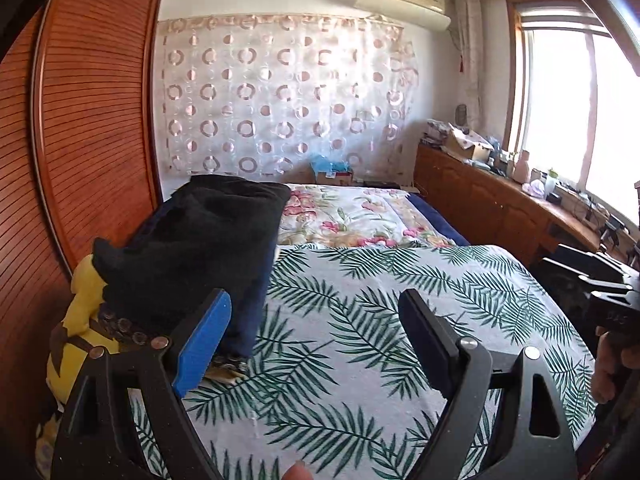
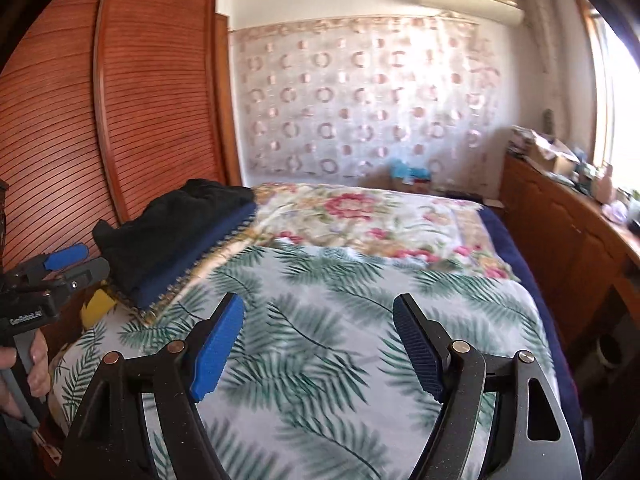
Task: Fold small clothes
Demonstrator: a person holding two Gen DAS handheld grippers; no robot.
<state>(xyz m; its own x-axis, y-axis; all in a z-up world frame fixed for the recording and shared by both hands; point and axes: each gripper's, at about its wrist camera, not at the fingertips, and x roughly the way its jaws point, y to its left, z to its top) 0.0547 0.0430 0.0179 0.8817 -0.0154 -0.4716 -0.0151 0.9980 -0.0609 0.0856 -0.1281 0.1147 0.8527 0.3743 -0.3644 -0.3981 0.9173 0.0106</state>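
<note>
A stack of folded dark clothes, black [image 1: 208, 232] on top of navy, lies at the left side of the bed; it also shows in the right wrist view [image 2: 176, 232]. My left gripper [image 1: 316, 320] is open and empty, held above the palm-leaf sheet [image 1: 360, 320] just right of the stack. My right gripper [image 2: 318, 328] is open and empty above the same sheet [image 2: 320, 300]. The left gripper [image 2: 76, 262] also shows at the left edge of the right wrist view, beside the stack.
A yellow stuffed toy [image 1: 76, 336] lies under the stack's near end. A floral quilt [image 1: 352, 216] covers the far half of the bed. A wooden wardrobe [image 1: 80, 120] stands on the left. A cluttered wooden counter [image 1: 500, 192] runs under the window on the right.
</note>
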